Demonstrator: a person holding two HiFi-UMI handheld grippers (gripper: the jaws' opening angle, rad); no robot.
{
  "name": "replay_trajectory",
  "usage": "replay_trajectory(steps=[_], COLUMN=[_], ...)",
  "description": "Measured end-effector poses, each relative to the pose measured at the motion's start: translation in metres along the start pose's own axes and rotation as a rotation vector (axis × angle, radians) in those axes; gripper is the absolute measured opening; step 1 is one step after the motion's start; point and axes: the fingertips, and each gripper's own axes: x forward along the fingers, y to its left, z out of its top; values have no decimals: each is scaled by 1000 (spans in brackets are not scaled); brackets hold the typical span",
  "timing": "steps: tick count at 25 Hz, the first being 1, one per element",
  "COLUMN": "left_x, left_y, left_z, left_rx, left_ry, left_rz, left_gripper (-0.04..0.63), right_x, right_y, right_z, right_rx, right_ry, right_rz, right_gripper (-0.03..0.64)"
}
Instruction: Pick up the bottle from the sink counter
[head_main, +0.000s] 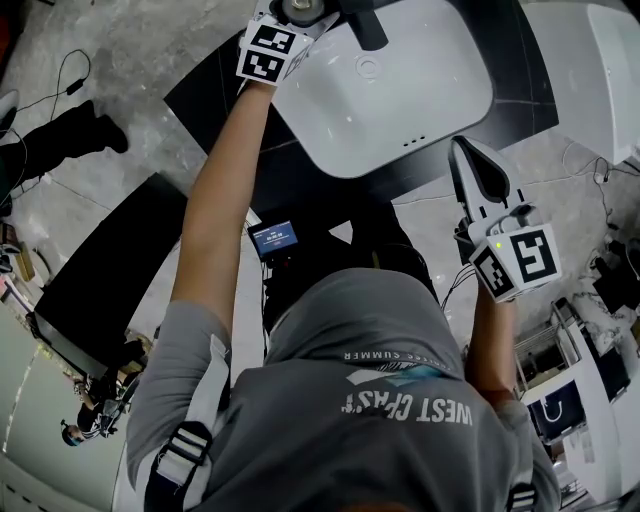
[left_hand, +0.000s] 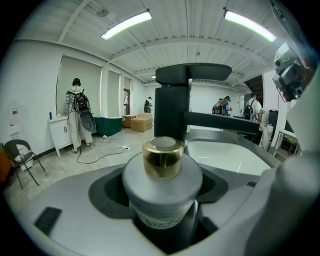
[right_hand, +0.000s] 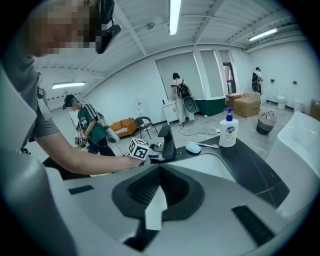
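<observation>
A pale grey bottle (left_hand: 162, 182) with a gold cap stands upright on the black sink counter (head_main: 215, 95), just in front of the black faucet (left_hand: 172, 112). My left gripper (left_hand: 162, 220) reaches around it, one jaw on each side of its body; a thin dark gap shows on the right side, so it is open. From above, the bottle's cap (head_main: 300, 10) shows at the top edge, beyond the left gripper (head_main: 290, 30). The right gripper (head_main: 472, 165) hovers at the counter's near edge, shut and empty; its own view (right_hand: 155, 200) shows nothing between its jaws.
The white sink basin (head_main: 400, 100) lies right of the bottle. At the counter's far end stand a white soap pump bottle (right_hand: 228, 131) and a small white oval object (right_hand: 193, 148). People stand in the room behind. Cables run over the floor (head_main: 70, 75).
</observation>
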Motion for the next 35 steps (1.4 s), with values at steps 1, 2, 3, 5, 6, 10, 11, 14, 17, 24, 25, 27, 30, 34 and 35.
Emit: replay_trajectory(steps=[1,2,3,5,6,10,11,14,17,24,25,27,30,34,35], left_x=[-2,-4,-7,-13,-17,-32,-36,-49,-61,-100,-104,-113,-130,-158,-165], left_y=[-2,-4,-6,-9,-11,-17,-18,-22,-31,-44,-47,-55,-68,-82,-85], left_z=[-1,-1,0,2,5,18,22,37,56,109,113,118,128,149,154], left_rx=[1,2,2,0,-1,3,5,17,24,67,76,90,108,130,136], left_ry=[5,7,7,3,0,-12,-14,-24,-32,-71,-75,-78,-84,-102,-108], left_rz=[0,-2,-6,-12,-14,-19,-19,-18,-14,-22,-23,-24,-23,-26,-27], left_gripper=[334,334,334,334,334,334,334,334,334,334,334,334,334,334,334], right_x=[0,1,1,2,2,2,1,-3,-13,-28,-30,-34,-42,-53,-54], right_y=[1,2,3,6,7,9,9,10,7,9,8,8,9,15,17], right_z=[0,0,1,2,4,12,14,21,28,52,53,52,52,55,56], right_rx=[-1,-2,-4,-8,-11,-19,-20,-25,-31,-47,-50,-57,-65,-76,-81], right_ry=[-2,-3,-6,-12,-17,-40,-44,-63,-85,-145,-155,-169,-189,-211,-218], right_rz=[1,2,3,7,9,15,16,17,18,19,19,18,18,19,18], right_gripper=[2,2,2,2,2,2,2,2,2,2,2,2,2,2,2])
